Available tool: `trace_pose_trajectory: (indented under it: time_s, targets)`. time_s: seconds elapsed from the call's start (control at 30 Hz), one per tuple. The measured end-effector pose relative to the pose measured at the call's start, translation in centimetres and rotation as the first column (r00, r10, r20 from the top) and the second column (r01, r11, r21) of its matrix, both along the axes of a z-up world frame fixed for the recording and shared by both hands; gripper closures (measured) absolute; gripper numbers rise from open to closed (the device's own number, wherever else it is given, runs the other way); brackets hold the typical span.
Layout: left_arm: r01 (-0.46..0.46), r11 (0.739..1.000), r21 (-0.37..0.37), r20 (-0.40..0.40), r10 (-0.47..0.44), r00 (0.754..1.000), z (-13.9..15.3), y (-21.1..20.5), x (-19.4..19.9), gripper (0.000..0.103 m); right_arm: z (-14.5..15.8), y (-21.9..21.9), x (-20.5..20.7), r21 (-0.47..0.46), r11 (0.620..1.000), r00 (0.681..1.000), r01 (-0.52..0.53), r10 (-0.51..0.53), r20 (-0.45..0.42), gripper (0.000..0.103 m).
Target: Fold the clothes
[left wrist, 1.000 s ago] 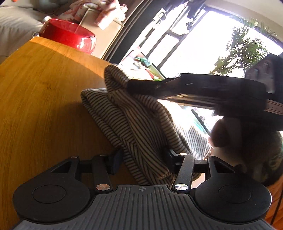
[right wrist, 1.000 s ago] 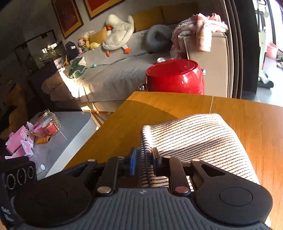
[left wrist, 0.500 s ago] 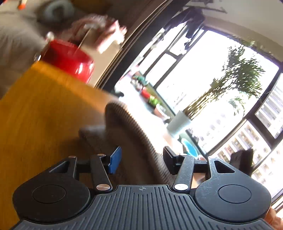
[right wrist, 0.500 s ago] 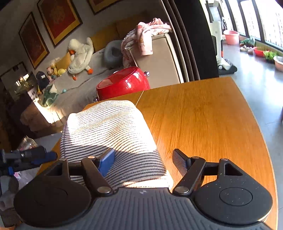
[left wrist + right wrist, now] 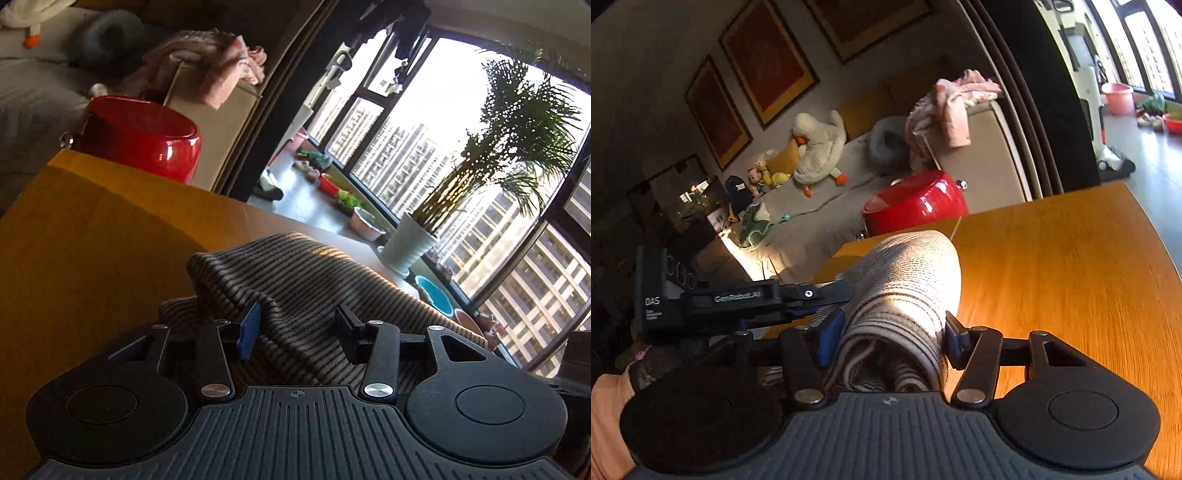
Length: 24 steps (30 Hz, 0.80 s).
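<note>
Both claws have let go since a second ago: each was clamped on the striped cloth then, and each now stands with its jaws spread and the folded bundle lying between them. Largest in view, the orange-brown wooden counter carries the garment near its left side, with bare wood stretching away to the right. On it rests the black-and-cream striped knit garment, doubled over into a thick, rounded bundle whose folded layers show at the near end in the right wrist view. Beyond the counter's far edge sits a glossy red rounded container, well apart from the cloth.

The left claw is wide, its blue pad just beside a ridge of cloth but not pinching it. The right claw is also wide, straddling the bundle's end with cloth close to both fingers; whether they touch it cannot be told. From the right wrist view the left claw's body reaches in from the side beside the bundle.

A fold appears just laid down and released. Next likely calls for backing both claws clear without dragging the layers, then pressing flat or taking a new edge.
</note>
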<state>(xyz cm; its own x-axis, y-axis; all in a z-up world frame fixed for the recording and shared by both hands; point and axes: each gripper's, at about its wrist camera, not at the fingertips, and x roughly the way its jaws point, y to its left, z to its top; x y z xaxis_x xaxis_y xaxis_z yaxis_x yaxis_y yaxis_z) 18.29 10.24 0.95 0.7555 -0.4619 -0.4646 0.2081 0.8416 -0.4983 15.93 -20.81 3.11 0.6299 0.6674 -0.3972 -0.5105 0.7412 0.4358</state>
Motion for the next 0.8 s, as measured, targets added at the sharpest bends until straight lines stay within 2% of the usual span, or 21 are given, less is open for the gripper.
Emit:
trace_pose_trajectory:
  time_s: [0.07,0.17,0.33,0.4,0.5,0.57,0.63,0.7,0.77,0.8]
  targets:
    - [-0.002,1.0,-0.004,0.007,0.002,1.0,-0.1,0.4,-0.3,0.055,-0.4,1.1,-0.2,-0.09,0.996,1.0,0.0,0.001,0.012,0.048]
    - [0.013,1.0,-0.02,0.013,-0.012,1.0,-0.5,0.7,-0.6,0.059,-1.7,2.6,-0.2,-0.253,0.967,1.0,0.017,-0.017,0.001,0.047]
    - [0.021,0.999,-0.038,0.02,-0.02,1.0,-0.9,0.9,-0.5,0.061,-1.1,2.0,-0.4,-0.239,0.971,1.0,0.008,-0.008,0.0,0.042]
    - [0.024,0.998,-0.05,0.023,-0.023,0.999,-1.1,1.2,-0.5,0.062,0.3,1.8,-0.9,-0.254,0.967,0.998,0.034,-0.02,0.057,0.042]
    - [0.022,0.997,-0.068,0.023,-0.021,1.0,-1.3,1.5,-0.4,0.063,2.8,2.0,-2.0,-0.214,0.975,0.987,0.062,-0.027,0.16,0.042]
    - [0.02,0.997,-0.076,0.021,-0.019,1.0,-1.4,1.6,-0.4,0.063,3.6,3.3,-2.7,-0.217,0.976,0.981,0.013,0.029,0.191,0.042]
    - [0.019,0.997,-0.073,0.022,-0.017,1.0,-1.4,1.6,-0.5,0.063,2.6,5.4,-2.9,-0.294,0.955,0.981,-0.04,0.093,0.168,0.042]
    - [0.017,0.997,-0.072,0.023,-0.016,1.0,-1.4,1.6,-0.6,0.064,0.9,7.7,-3.1,-0.388,0.918,0.981,-0.079,0.141,0.134,0.042]
    - [0.016,0.997,-0.071,0.023,-0.015,1.0,-1.4,1.7,-0.6,0.065,-0.9,8.9,-3.9,-0.432,0.899,0.976,-0.067,0.149,0.16,0.041]
    - [0.017,0.997,-0.071,0.023,-0.015,1.0,-1.4,1.7,-0.6,0.065,-0.7,8.8,-4.1,-0.434,0.899,0.974,-0.066,0.152,0.167,0.042]
